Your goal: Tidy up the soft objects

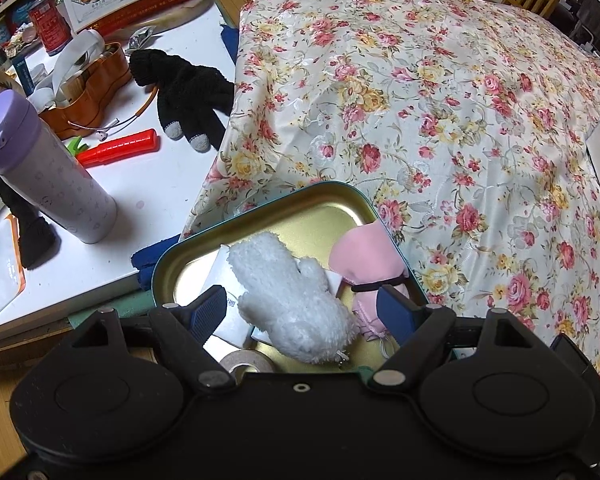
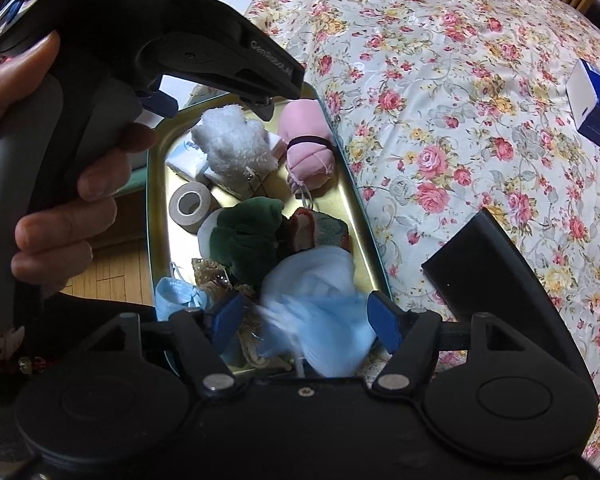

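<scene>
I see a gold metal tray w/ teal rim (image 1: 324, 196) on the floral satin bedcover (image 1: 440, 120), white desk (image 1: 148, 184) beside. My left gripper (image 1: 304, 312) is wide over the fluffy white plush (image 1: 288, 296). Right gripper (image 2: 306, 322) stands apart, pale blue cloth (image 2: 324, 312) blurred between, in tray.

Both grippers are matte black plastic with blue ribbed pads (image 1: 209, 309) and silver rivets at the finger joints. The left gripper (image 2: 204, 68) has a grey handle and pale lettering on its side. The person's wrist wears a pale strap (image 2: 4, 342) and beads
</scene>
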